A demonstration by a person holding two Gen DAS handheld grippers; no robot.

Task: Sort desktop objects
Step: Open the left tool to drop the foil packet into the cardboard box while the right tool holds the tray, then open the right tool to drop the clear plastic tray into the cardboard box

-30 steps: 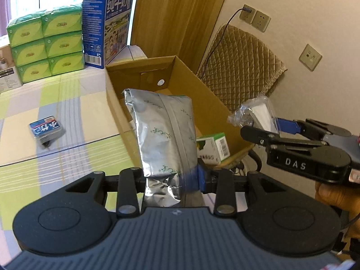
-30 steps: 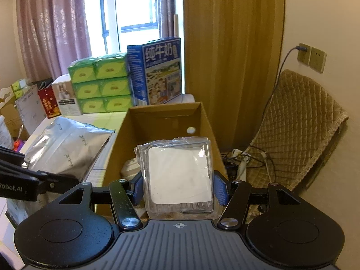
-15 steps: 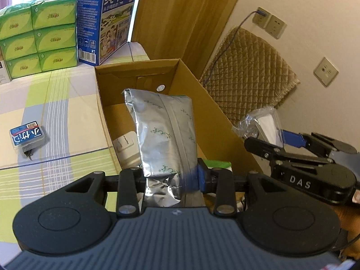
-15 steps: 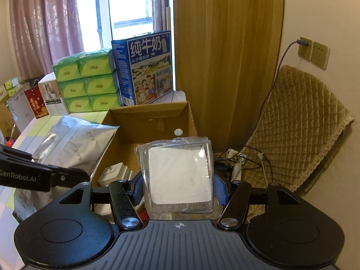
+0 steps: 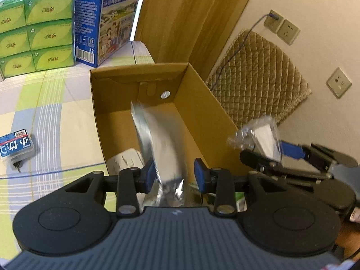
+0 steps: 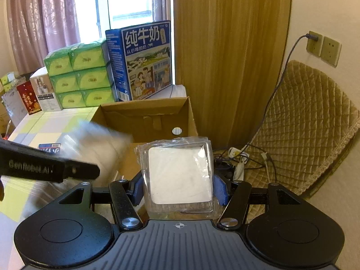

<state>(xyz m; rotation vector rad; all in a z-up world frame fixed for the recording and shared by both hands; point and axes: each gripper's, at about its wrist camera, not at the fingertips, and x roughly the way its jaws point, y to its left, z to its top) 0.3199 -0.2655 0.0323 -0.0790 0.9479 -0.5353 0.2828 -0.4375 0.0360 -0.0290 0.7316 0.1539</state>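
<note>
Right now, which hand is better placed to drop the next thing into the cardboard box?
Left. Its gripper is open above the cardboard box, the silver pouch slipping out. The right gripper holds its clear packet beside the box.

Both grippers are showing black linkage bodies, round side discs, silver pivot screws, ribbed grey bases and blue pads: left gripper (image 5: 175, 175), right gripper (image 6: 178, 190). White "GenRobot.AI" lettering is showing along one black finger.

Left gripper (image 5: 174, 175) agape; right gripper (image 6: 178, 189) clamped
</note>
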